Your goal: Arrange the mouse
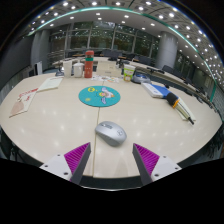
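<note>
A grey, rounded computer mouse [111,132] lies on a pale round table [50,125], just ahead of the gripper [112,156], whose magenta-padded fingers [76,155] stand open and empty. Farther off sits a teal circular mat [100,96]; books and boxes crowd the table's far right.

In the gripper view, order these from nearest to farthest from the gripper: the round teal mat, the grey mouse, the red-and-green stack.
1. Grey mouse, just ahead of the open gripper.
2. Round teal mat, beyond the mouse.
3. Red-and-green stack, at the table's far side.
</note>
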{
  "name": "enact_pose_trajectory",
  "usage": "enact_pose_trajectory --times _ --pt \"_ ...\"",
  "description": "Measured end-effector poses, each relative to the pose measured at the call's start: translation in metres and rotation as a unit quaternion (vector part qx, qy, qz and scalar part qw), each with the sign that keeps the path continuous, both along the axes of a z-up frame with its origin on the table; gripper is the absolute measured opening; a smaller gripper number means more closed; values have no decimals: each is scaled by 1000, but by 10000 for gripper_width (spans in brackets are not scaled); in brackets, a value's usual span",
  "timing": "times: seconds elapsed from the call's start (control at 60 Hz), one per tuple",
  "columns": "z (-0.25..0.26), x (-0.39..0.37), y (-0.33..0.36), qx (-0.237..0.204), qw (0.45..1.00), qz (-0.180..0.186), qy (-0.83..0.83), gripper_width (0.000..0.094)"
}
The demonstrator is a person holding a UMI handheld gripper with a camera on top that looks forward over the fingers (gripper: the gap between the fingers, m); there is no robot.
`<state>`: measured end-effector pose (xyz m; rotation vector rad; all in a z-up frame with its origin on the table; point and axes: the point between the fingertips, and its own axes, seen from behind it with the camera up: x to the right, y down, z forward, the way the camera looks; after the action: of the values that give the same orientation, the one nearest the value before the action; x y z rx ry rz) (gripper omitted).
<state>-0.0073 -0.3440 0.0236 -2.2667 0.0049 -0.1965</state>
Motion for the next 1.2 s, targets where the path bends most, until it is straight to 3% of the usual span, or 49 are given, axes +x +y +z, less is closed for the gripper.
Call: enact_pose_trajectory --times 0.183,0.483,0.55,0.633,0.867,0.983,1.2 --pt "-29 25 45 -15 1000 -5 20 855" --pt "-33 32 99 -7 999 15 44 818" --pt "-35 32 108 -5 998 19 52 729" --pt "-38 27 115 -1 998 31 64 493" --pt "-35 25 114 -7 999 23 49 387" --pt "-6 16 120 8 999 22 46 367" --pt "123 0 188 101 993 0 55 367"
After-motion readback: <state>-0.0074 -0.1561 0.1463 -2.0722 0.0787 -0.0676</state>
